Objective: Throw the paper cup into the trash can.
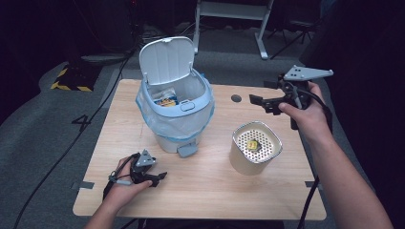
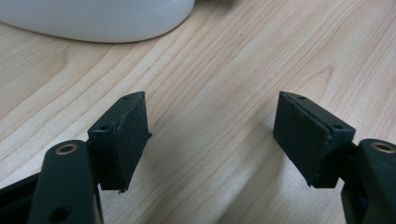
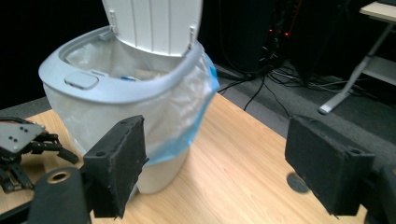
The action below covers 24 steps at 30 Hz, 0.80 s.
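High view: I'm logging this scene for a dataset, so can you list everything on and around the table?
Table: one, light wood, centre of the high view.
Bin: one, white with a grey-blue rim and clear liner bag, far left of the table, lid standing open, some packaging inside.
Cup: one, cream, perforated metal insert with a small yellow item on it, right of the bin.
Round hole: one, dark, in the tabletop behind the cup.
Desk frame: one, white, on the floor beyond the table.
Left gripper: one, black, jaws open, low over the near left of the table.
Right gripper: one, black, jaws open and empty, raised over the far right edge.
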Tool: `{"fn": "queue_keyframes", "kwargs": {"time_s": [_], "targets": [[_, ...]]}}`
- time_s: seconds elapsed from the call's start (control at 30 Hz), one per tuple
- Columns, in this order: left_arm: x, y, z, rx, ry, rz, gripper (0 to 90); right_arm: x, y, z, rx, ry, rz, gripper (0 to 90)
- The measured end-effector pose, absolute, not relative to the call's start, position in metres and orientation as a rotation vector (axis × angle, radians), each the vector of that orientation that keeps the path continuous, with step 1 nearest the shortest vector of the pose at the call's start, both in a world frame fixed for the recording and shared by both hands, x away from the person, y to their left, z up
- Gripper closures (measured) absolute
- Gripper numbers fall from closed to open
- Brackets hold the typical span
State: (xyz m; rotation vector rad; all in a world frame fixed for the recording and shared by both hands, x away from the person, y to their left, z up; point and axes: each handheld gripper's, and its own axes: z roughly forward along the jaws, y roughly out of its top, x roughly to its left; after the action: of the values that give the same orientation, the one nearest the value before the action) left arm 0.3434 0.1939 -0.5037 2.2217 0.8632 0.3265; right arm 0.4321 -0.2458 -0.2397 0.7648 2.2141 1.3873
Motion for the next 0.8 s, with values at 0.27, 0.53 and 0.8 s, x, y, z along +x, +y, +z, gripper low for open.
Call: {"fn": "queue_keyframes", "kwargs": {"time_s": [0.27, 0.53, 0.8], "targets": [[0.343, 0.197, -0.504, 2.223, 0.868, 0.333, 26.7, 0.406, -0.3, -0.267, 0.868, 2.189, 1.361, 25.0], [0.343, 0.197, -0.504, 2.224, 0.867, 0.334, 26.6, 0.382, -0.355, -0.299, 0.978, 2.169, 1.285, 25.1], [0.343, 0.197, -0.504, 2.224, 0.868, 0.334, 26.5, 0.37, -0.381, -0.324, 1.057, 2.189, 1.229, 25.1]]}}
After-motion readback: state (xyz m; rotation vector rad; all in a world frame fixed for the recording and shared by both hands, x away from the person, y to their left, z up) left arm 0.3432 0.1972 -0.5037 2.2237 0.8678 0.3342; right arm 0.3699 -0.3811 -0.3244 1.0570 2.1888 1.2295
